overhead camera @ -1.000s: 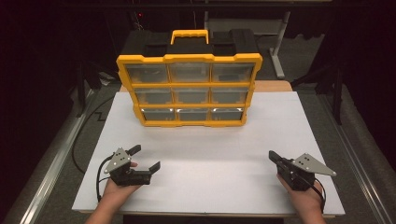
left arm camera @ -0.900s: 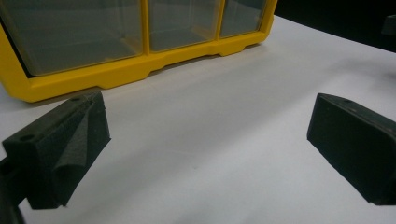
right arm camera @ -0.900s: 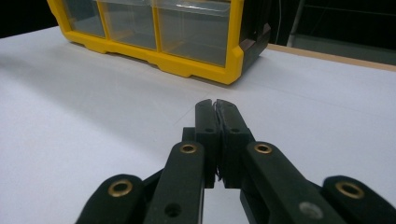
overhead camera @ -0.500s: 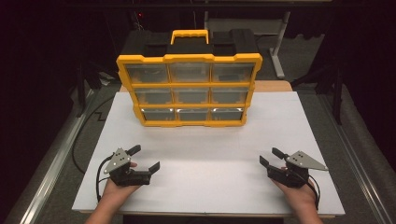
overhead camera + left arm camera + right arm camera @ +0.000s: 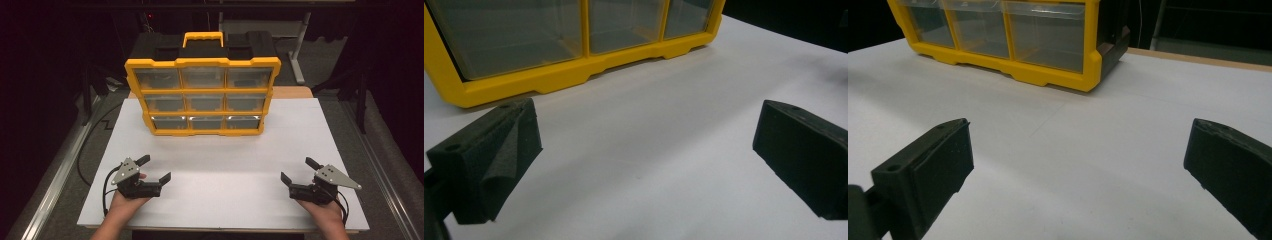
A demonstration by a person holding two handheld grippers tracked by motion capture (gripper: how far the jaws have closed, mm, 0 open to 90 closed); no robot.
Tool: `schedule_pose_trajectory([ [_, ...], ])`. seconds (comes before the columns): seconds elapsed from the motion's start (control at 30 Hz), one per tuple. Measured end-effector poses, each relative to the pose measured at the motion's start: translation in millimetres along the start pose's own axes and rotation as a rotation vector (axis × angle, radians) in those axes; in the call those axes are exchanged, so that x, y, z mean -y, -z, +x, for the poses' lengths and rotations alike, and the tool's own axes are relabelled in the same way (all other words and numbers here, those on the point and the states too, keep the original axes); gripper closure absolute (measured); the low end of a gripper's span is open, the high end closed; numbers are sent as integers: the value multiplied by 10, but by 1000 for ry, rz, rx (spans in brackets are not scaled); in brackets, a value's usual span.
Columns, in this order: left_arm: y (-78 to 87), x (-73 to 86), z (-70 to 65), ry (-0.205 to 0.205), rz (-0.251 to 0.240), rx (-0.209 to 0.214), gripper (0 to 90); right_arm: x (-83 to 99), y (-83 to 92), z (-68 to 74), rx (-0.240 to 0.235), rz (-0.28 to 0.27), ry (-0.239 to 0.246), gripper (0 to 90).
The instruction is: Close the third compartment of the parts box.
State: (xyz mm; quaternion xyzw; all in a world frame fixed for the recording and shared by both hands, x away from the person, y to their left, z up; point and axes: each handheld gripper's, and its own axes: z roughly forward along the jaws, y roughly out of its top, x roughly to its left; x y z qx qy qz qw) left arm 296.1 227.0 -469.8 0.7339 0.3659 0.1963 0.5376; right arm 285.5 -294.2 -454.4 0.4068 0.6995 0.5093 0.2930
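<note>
My right gripper (image 5: 301, 173) has just spread its jaws, empty; left gripper (image 5: 153, 170) likewise spread. Risk: approaching the drawer organizer (image 5: 202, 95) askew could topple it off the bench (image 5: 225, 165).

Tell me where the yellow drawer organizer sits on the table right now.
In the high view the yellow drawer organizer stands upright at the far middle of the white table, facing the person, well beyond the left gripper and right gripper.

1 yellow drawer organizer (image 5: 202, 97) near far edge of the tabletop (image 5: 225, 175), w/ 9 clear drawers, 3 rows x 3, and 1 yellow handle (image 5: 202, 39) on top. 2 hand-held grippers near the near edge: left hand-held gripper (image 5: 153, 169), right hand-held gripper (image 5: 299, 171).
</note>
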Motion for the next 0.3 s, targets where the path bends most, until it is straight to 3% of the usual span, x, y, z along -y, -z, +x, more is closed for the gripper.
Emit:
schedule_pose_trajectory([
  [0.3, -20, 4, -14, -5, 14, -9, 5, 20, -35, 11, 4, 5, 31, 3],
])
